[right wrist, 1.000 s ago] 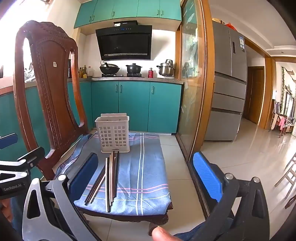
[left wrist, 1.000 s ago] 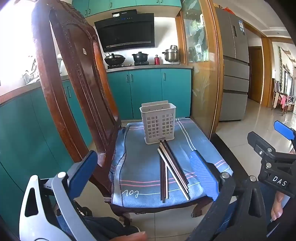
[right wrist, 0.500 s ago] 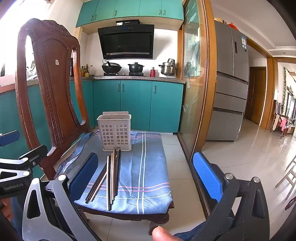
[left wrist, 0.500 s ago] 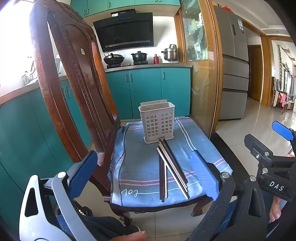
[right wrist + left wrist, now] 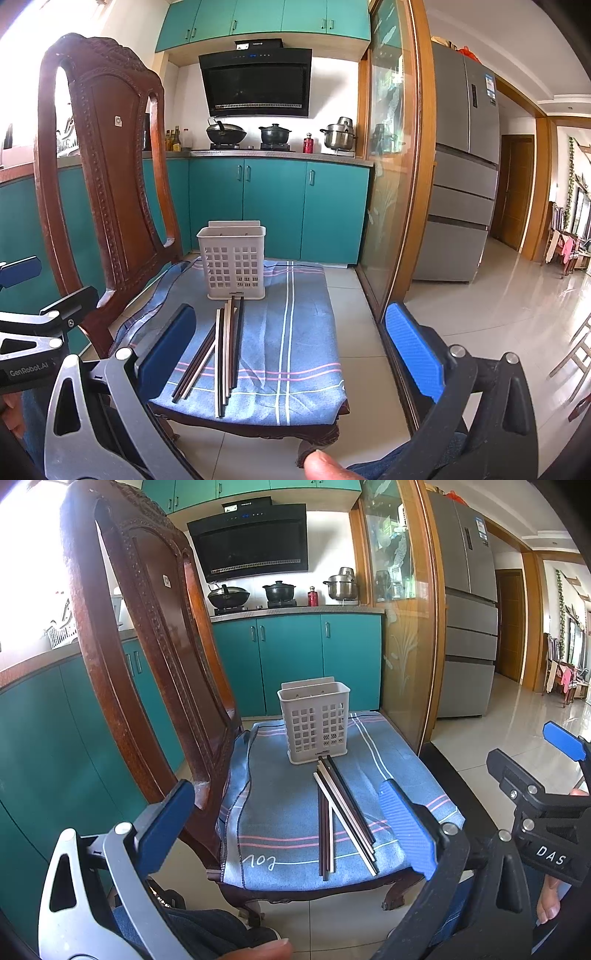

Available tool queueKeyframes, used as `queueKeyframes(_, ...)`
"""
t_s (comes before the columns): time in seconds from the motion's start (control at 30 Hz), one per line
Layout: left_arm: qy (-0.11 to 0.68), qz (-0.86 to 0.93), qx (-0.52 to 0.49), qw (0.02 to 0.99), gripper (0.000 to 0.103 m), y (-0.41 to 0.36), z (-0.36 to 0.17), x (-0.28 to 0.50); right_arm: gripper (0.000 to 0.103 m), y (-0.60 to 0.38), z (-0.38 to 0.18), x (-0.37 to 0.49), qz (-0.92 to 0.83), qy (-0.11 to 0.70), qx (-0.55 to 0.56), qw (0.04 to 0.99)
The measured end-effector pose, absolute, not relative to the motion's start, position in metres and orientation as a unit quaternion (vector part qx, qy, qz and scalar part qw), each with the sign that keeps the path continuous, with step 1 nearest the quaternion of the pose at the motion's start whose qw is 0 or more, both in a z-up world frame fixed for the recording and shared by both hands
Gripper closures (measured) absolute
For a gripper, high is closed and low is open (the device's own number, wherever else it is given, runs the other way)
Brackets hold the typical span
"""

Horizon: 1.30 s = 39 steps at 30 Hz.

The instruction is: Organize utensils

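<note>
Several dark and pale chopsticks [image 5: 341,818] lie loose on a blue striped cloth [image 5: 280,812] on a wooden chair seat; they also show in the right wrist view [image 5: 221,350]. A white slotted utensil basket [image 5: 314,720] stands upright just behind them, also in the right wrist view [image 5: 232,261]. My left gripper [image 5: 291,823] is open and empty, held short of the chair's front edge. My right gripper [image 5: 291,343] is open and empty, to the right of the left one, also short of the seat.
The carved wooden chair back [image 5: 147,646] rises at the left of the seat. A glass partition with a wooden frame [image 5: 395,184] stands close on the right. Teal cabinets [image 5: 273,210] and a stove with pots lie behind. Tiled floor [image 5: 498,302] spreads to the right.
Both grippers have drifted slightly: the chair and basket sit a little differently in each view. Both stay open and empty. The chopsticks and basket have not moved.
</note>
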<state>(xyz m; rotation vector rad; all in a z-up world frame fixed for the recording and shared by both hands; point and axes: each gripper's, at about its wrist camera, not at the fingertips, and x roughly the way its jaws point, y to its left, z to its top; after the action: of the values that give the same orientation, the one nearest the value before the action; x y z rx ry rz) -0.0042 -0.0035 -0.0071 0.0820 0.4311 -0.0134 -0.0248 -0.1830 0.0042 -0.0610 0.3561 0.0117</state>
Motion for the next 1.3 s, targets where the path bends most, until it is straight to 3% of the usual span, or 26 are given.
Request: queueKeyframes(1.3,0.22,-0.007,0.038,0.975,0.004,-0.0015,-0.0055,-0.0022,0.003,-0.1751,0.0025,-0.0224,0.014,0.178,-0.04,0.983)
